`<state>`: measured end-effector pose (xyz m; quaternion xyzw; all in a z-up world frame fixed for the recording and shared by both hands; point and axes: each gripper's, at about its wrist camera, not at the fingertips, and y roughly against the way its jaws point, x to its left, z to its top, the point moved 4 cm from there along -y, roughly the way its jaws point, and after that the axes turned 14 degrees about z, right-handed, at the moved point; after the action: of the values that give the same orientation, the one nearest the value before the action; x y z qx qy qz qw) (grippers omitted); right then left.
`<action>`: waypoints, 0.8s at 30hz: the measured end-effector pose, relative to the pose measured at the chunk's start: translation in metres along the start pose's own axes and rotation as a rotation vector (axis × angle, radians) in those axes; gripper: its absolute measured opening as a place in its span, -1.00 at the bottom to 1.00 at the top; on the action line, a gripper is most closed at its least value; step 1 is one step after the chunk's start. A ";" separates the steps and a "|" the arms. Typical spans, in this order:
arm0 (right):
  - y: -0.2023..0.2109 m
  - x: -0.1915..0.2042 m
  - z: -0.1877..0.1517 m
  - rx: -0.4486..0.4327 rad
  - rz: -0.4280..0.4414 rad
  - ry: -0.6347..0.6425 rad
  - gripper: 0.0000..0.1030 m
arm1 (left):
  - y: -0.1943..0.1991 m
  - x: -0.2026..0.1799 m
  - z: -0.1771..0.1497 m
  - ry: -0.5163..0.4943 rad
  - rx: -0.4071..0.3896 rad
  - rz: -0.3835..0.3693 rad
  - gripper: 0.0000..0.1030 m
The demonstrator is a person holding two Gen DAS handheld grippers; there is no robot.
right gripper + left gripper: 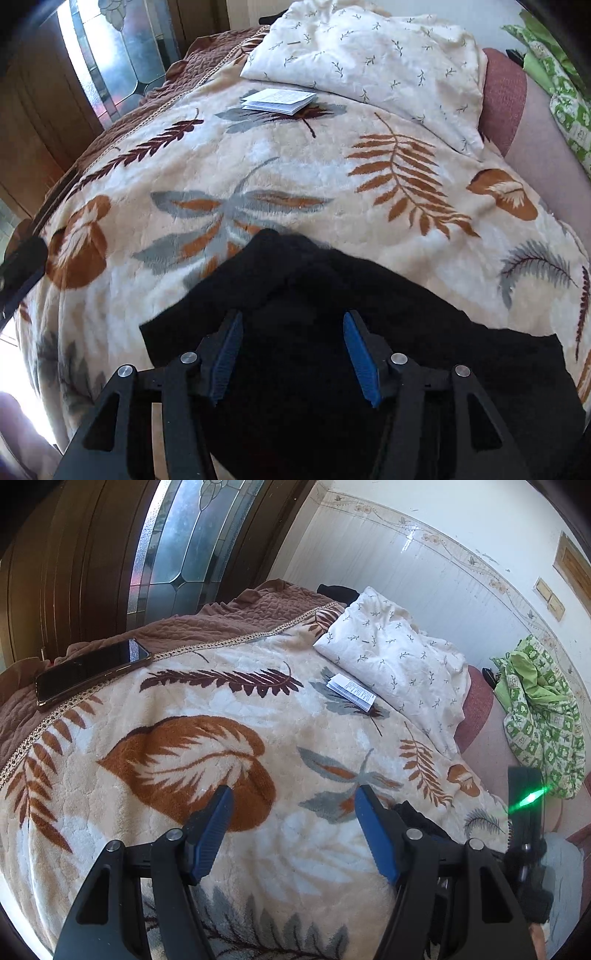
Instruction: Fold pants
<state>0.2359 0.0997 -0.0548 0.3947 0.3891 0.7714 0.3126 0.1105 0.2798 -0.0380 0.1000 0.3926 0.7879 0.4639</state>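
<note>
- The pants [314,332], black and fuzzy, lie spread on the near part of the bed, on top of the leaf-patterned blanket [295,177]; in the right wrist view they fill the near middle and run out to the right, with one rounded corner reaching toward the far side.
- The right tool [291,321] hovers over the pants with its blue-padded fingers [360,354] spread wide and nothing between them.
- The left tool [293,794] is likewise spread, its blue fingers [212,823] apart above bare blanket [184,738], gripping nothing; a small edge of the pants [417,816] shows just to the right of it.
- A folded paper leaflet [279,100] rests on the blanket at the far side, just beside a white pillow [369,48] with a sprig print.
- A dark phone [90,670] lies at the far left on the brown quilted bedspread [221,616].
- A green patterned cloth [543,709] is bunched at the far right, against the wall.
</note>
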 end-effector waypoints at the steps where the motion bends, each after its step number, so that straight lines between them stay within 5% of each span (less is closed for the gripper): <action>1: -0.001 -0.002 0.006 -0.010 0.008 -0.016 0.30 | 0.000 -0.001 -0.001 -0.010 -0.003 0.002 0.31; 8: 0.065 -0.026 0.001 -0.139 0.152 -0.078 0.31 | 0.001 -0.004 -0.006 -0.034 -0.002 0.022 0.31; 12: 0.110 -0.099 -0.026 -0.128 -0.015 -0.081 0.30 | -0.002 -0.004 -0.007 -0.028 0.011 0.036 0.32; 14: 0.123 -0.141 -0.037 -0.105 -0.126 -0.101 -0.01 | -0.004 -0.006 -0.008 -0.030 0.019 0.032 0.32; 16: 0.127 -0.170 -0.047 -0.070 -0.121 -0.139 -0.14 | -0.004 -0.011 -0.009 -0.044 0.016 0.036 0.32; 21: 0.109 -0.164 -0.053 -0.004 -0.046 -0.017 -0.13 | -0.007 -0.027 -0.013 -0.108 0.007 0.050 0.32; 24: 0.085 -0.152 -0.056 0.057 -0.114 0.099 -0.02 | -0.012 -0.033 -0.015 -0.131 0.019 0.050 0.32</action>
<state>0.2483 -0.0825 -0.0598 0.3419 0.4478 0.7595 0.3253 0.1281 0.2485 -0.0500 0.1658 0.3661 0.7873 0.4677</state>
